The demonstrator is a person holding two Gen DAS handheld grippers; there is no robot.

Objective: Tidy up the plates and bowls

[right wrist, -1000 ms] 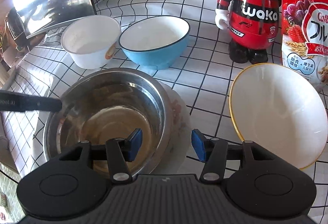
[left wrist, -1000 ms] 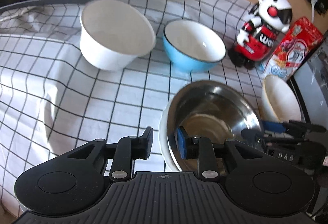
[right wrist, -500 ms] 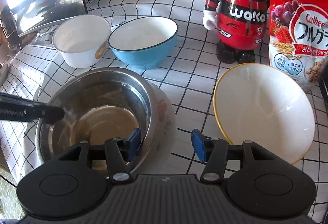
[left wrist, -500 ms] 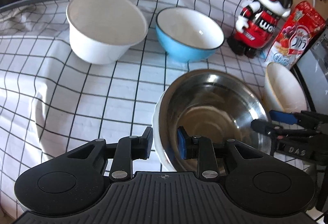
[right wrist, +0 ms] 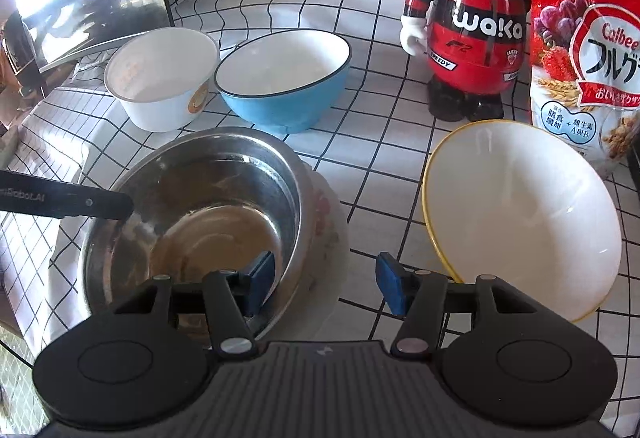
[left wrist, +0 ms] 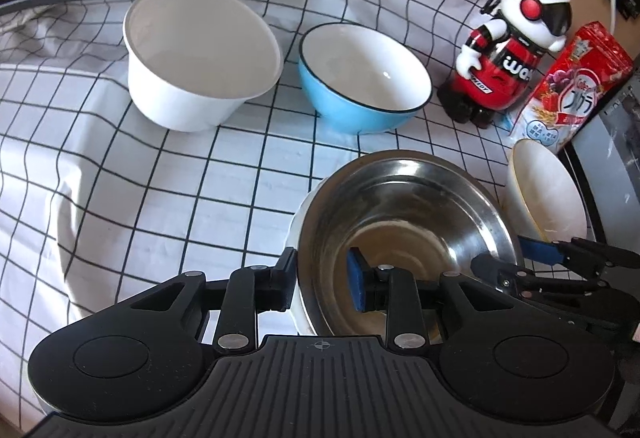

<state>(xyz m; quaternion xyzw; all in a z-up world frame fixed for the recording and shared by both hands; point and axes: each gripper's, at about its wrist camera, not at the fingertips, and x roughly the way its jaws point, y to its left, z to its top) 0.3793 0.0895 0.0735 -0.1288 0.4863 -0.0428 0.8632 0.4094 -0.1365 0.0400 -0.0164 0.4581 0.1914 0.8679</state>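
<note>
Both grippers straddle the steel bowl's rim, on opposite sides.

The shiny round steel bowl sits on a white flowered plate, in the lower centre of both views. Your left gripper has its jaws apart around the near rim, not clamped; your right gripper is also apart, one pad inside. Close both evenly before you lift, so the plate stays flat on the checked cloth.
</note>
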